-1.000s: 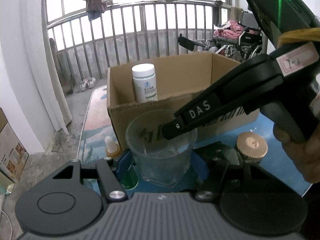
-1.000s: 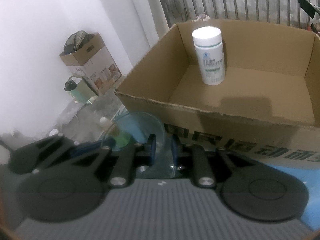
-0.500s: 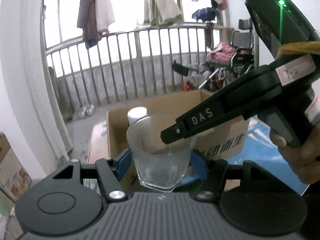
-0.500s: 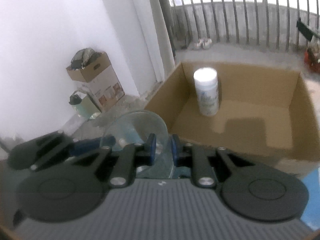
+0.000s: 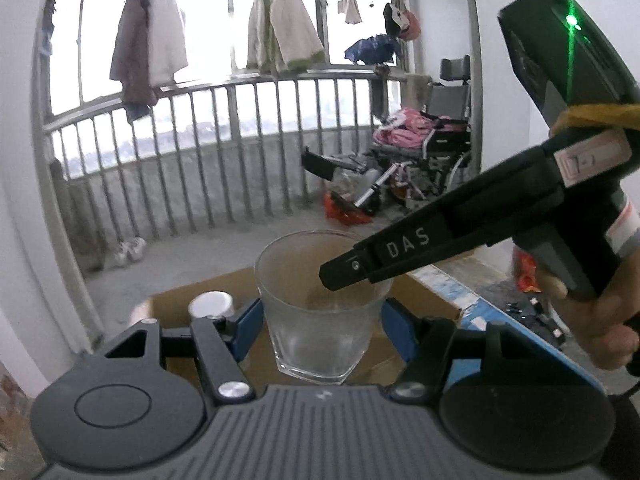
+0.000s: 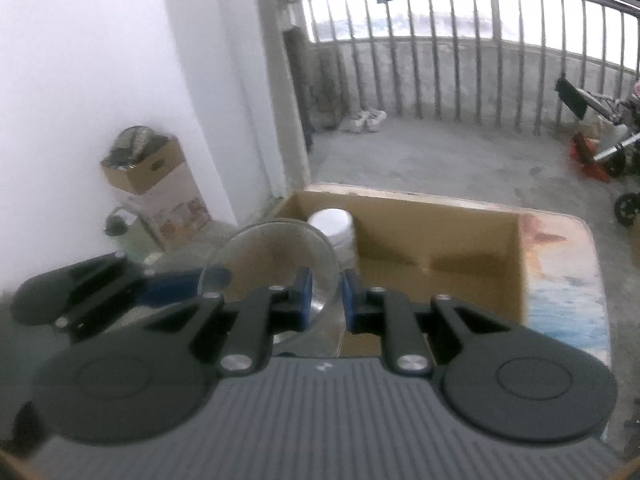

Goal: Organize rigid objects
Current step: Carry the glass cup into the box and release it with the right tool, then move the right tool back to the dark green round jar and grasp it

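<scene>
A clear drinking glass (image 5: 320, 320) hangs upright in the air, held from both sides. My left gripper (image 5: 320, 322) is shut on it, blue pads (image 5: 248, 320) against its walls. My right gripper (image 6: 325, 296) is shut on the glass rim (image 6: 268, 256), one pad inside and one outside; in the left wrist view its black fingers (image 5: 352, 268) reach into the mouth. Below and beyond stands an open cardboard box (image 6: 440, 248) with a white bottle (image 6: 332, 228) upright in its left corner. The bottle's cap (image 5: 211, 306) shows left of the glass.
The box stands on a table with a blue painted top (image 6: 568, 300). On the floor at the left, against the white wall, is another carton (image 6: 160, 184). A balcony railing (image 6: 440, 80) and a wheelchair (image 5: 440, 152) lie beyond.
Both grippers have risen together with the glass between them. The box and bottle have sunk low in both views, and the small items on the table have dropped out of sight.
</scene>
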A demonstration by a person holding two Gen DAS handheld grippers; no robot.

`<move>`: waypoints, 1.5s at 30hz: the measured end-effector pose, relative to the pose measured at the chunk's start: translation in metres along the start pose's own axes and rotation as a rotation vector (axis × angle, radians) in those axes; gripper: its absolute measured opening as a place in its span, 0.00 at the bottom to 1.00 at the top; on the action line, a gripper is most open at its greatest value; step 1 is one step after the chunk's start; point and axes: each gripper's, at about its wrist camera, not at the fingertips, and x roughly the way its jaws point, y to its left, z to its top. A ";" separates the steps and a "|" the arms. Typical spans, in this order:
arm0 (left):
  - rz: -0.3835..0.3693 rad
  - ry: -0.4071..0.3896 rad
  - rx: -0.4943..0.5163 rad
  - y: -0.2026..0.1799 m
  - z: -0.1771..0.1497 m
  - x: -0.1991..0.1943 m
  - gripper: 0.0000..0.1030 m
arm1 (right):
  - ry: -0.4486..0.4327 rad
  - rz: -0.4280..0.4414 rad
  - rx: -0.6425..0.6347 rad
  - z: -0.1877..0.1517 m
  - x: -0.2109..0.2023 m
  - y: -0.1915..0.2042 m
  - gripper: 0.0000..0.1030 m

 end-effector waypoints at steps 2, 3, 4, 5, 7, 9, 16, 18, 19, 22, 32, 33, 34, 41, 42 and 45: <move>-0.022 0.022 -0.009 -0.001 0.003 0.019 0.65 | 0.015 -0.018 0.011 0.002 0.007 -0.017 0.14; -0.033 0.036 -0.017 -0.001 0.004 0.027 0.65 | 0.021 -0.029 0.013 0.003 0.011 -0.026 0.14; -0.046 0.049 -0.024 -0.001 0.004 0.036 0.65 | 0.029 -0.038 0.016 0.003 0.016 -0.034 0.14; -0.059 0.062 -0.032 0.000 0.005 0.045 0.65 | 0.037 -0.045 0.022 0.003 0.021 -0.042 0.14; -0.085 0.092 -0.052 0.003 0.006 0.064 0.65 | 0.057 -0.059 0.035 0.002 0.033 -0.059 0.14; -0.108 0.123 -0.069 0.004 0.003 0.080 0.65 | 0.081 -0.068 0.046 0.001 0.044 -0.076 0.14; -0.170 0.233 -0.122 0.011 -0.010 0.121 0.65 | 0.196 -0.082 0.037 -0.010 0.088 -0.101 0.14; -0.183 0.267 -0.140 0.015 -0.016 0.130 0.65 | 0.228 -0.086 0.021 -0.014 0.099 -0.106 0.14; -0.190 0.283 -0.147 0.016 -0.018 0.134 0.65 | 0.244 -0.088 0.015 -0.015 0.104 -0.108 0.14; -0.207 0.334 -0.166 0.019 -0.027 0.145 0.64 | 0.278 -0.091 0.002 -0.020 0.111 -0.109 0.14; -0.236 0.370 -0.180 0.023 -0.035 0.148 0.65 | 0.277 -0.107 -0.054 -0.015 0.113 -0.108 0.15; -0.233 0.367 -0.184 0.021 -0.032 0.148 0.65 | 0.274 -0.105 -0.051 -0.014 0.112 -0.108 0.15; -0.227 0.361 -0.186 0.021 -0.029 0.148 0.70 | 0.270 -0.105 -0.050 -0.014 0.111 -0.107 0.15; -0.195 0.267 -0.140 0.016 -0.013 0.117 0.88 | 0.227 -0.111 -0.029 -0.012 0.090 -0.102 0.17; -0.192 0.258 -0.137 0.015 -0.011 0.110 0.88 | 0.219 -0.109 -0.022 -0.011 0.085 -0.101 0.17; -0.184 0.224 -0.142 0.020 -0.005 0.085 0.91 | 0.176 -0.102 0.002 -0.011 0.062 -0.097 0.19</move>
